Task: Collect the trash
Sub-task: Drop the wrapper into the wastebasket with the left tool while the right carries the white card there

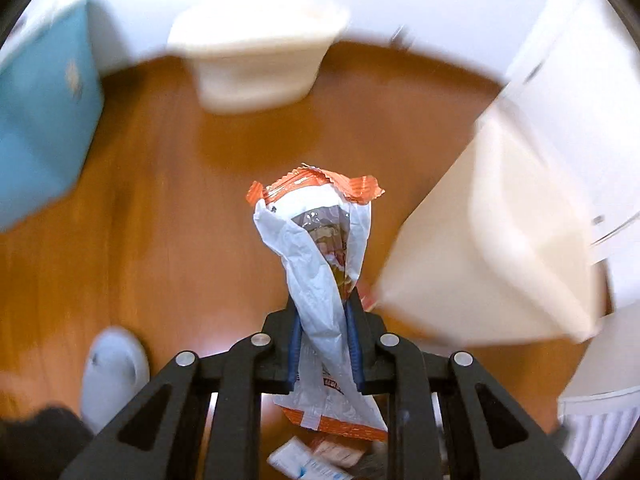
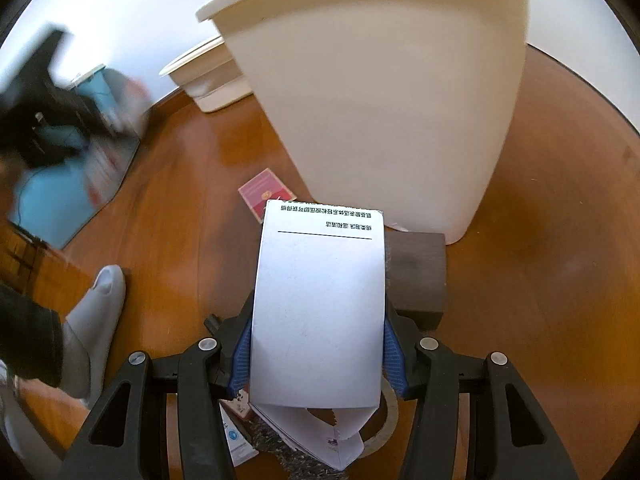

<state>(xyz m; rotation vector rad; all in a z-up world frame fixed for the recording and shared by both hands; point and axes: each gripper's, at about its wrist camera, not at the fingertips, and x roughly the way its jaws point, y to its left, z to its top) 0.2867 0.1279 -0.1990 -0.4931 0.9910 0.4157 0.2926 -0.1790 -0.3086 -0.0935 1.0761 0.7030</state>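
In the left wrist view my left gripper [image 1: 324, 304] is shut on a crumpled white snack wrapper [image 1: 316, 232] with orange crimped ends, held above the wooden floor [image 1: 160, 220]. A tall cream bin [image 1: 500, 240] stands just to its right. In the right wrist view my right gripper [image 2: 319, 332] is shut on a flat white carton [image 2: 320, 300] with black print at its far end. The same cream bin [image 2: 384, 100] rises directly behind the carton. More litter lies on the floor: a red packet [image 2: 266, 192] and a small white box [image 2: 236, 440].
A second, lower cream bin [image 2: 208, 76] stands against the white wall. A teal box [image 1: 40, 112] is at the left. A dark brown block [image 2: 418, 276] lies at the big bin's foot. A person's foot in a grey sock [image 2: 100, 312] stands on the floor at the left.
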